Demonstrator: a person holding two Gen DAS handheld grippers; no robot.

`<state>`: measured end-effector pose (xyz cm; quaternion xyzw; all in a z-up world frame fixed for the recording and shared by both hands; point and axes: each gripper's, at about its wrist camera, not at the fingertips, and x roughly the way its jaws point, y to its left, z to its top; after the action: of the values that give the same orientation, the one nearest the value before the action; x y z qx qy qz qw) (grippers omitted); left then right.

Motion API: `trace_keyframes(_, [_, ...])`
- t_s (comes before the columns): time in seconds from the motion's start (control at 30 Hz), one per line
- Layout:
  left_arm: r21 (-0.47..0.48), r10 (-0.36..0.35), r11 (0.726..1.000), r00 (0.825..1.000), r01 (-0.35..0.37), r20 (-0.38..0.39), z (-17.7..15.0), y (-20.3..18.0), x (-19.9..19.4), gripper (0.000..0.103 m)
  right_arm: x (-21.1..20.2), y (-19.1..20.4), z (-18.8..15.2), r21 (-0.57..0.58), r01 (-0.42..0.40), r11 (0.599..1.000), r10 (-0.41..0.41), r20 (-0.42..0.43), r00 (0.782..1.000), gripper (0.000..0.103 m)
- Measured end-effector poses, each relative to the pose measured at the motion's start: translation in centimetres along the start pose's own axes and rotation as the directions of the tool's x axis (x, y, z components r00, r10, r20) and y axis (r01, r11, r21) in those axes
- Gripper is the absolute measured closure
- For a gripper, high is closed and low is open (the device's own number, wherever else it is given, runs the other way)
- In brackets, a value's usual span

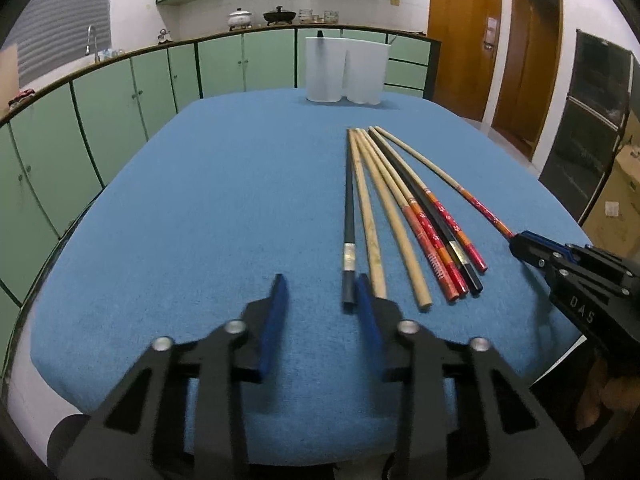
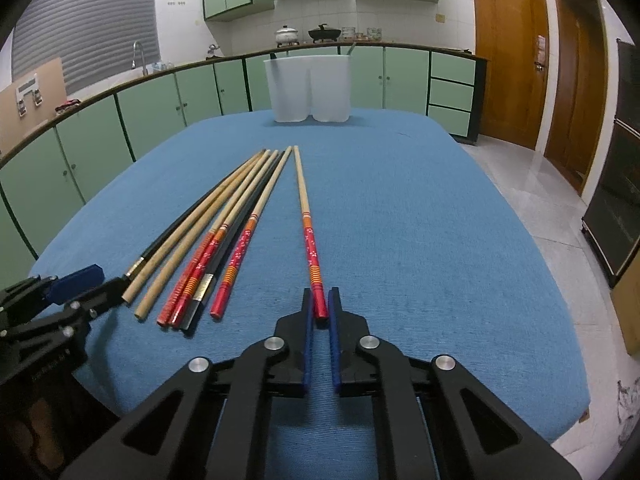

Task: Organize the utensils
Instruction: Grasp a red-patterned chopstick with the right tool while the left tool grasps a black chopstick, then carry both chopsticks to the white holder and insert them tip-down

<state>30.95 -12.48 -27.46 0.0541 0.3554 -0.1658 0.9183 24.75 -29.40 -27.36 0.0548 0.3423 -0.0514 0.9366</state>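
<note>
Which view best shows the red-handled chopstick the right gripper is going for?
The right wrist view: the lone red-handled chopstick runs straight up the frame, its butt between the right gripper's fingers. The left wrist view shows it obliquely at the edge, its butt hidden by that gripper.

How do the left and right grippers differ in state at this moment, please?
The left gripper is wide open with nothing between its jaws; the right gripper is nearly closed around the red-ended chopstick. That chopstick lies apart from the fanned bundle. Both hover low over the blue tablecloth.
</note>
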Motion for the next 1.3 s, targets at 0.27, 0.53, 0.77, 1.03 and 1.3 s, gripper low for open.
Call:
trace_keyframes(0.27, [-0.042,0.028,0.999,1.000,-0.027,0.006,-0.2,1.0,-0.3,0.088,-0.1,-0.6,0.0,0.024,0.033,0.999,-0.033,0.003,0.999,0.096])
trace_keyframes(0.53, [-0.012,0.025,1.000,1.000,-0.025,-0.008,0.2,1.0,0.1,0.060,-0.2,-0.5,0.0,0.023,0.034,0.999,-0.034,0.001,0.999,0.096])
trace_keyframes(0.77, [-0.011,-0.018,1.000,1.000,0.018,-0.011,0.6,1.2,0.7,0.070,-0.2,-0.5,0.0,0.027,0.030,0.999,-0.030,0.003,1.000,0.095])
trace_keyframes(1.03, [-0.012,-0.129,0.992,0.992,0.129,-0.004,0.4,0.3,0.1,0.097,-0.5,-0.2,-0.3,0.014,0.011,1.000,-0.011,0.003,1.000,0.093])
trace_keyframes(1.3, [0.005,-0.114,0.993,0.993,0.115,-0.013,0.1,-0.4,0.6,0.094,-0.6,0.2,-0.7,-0.002,0.025,1.000,-0.025,0.016,1.000,0.093])
